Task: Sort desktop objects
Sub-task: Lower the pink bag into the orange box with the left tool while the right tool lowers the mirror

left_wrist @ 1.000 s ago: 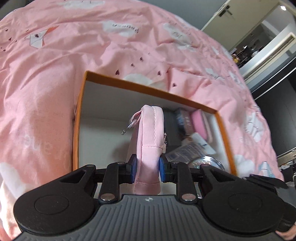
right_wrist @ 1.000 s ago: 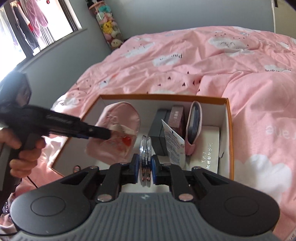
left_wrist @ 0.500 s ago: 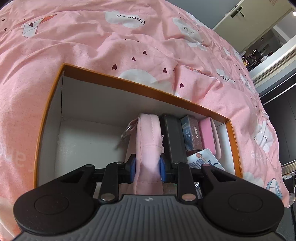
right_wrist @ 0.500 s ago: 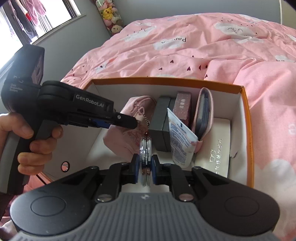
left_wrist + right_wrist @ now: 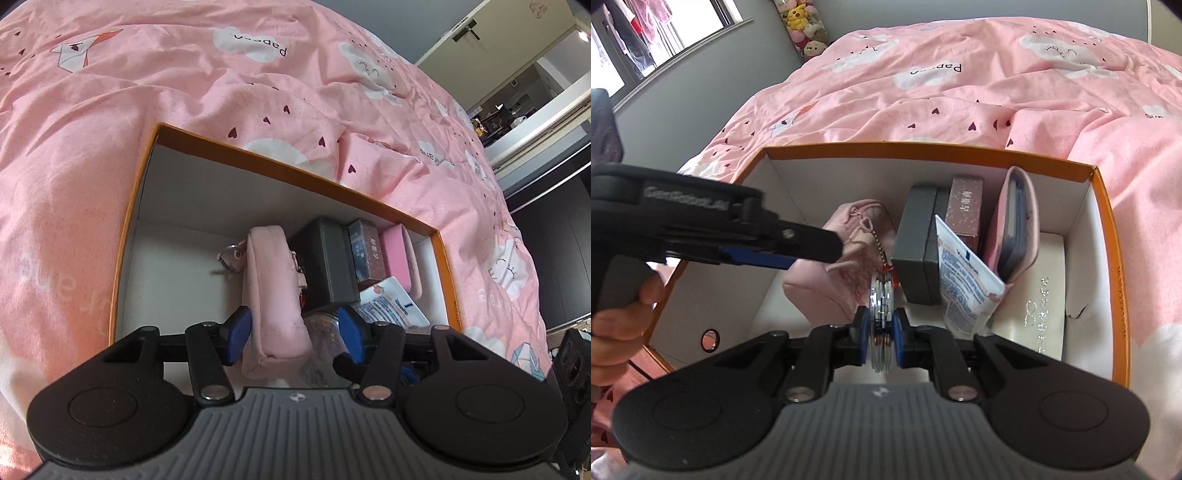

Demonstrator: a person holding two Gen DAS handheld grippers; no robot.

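A pink fabric pouch (image 5: pixel 273 291) stands on edge inside the orange-rimmed white box (image 5: pixel 295 170). My left gripper (image 5: pixel 294 334) straddles it, jaws opening, and the blue pads (image 5: pixel 238 334) no longer squeeze it. From the right wrist view the left gripper (image 5: pixel 827 245) reaches in over the pouch (image 5: pixel 827 288), held by a hand (image 5: pixel 620 310). My right gripper (image 5: pixel 881 328) is shut on a round silver disc (image 5: pixel 882 306), held on edge low over the box (image 5: pixel 923 147) next to the pouch.
Right of the pouch, upright in the box, stand a dark grey case (image 5: pixel 916 251), a maroon carton (image 5: pixel 964 210), a pink card holder (image 5: pixel 1015 229) and a white sachet (image 5: pixel 964 280). A white flat card (image 5: pixel 1041 295) lies on the floor. Pink bedding (image 5: pixel 960 92) surrounds the box.
My left jaws, clamped on the pink pouch before, have spread and released it in the box. My right gripper with the silver disc has sunk closer to the box.
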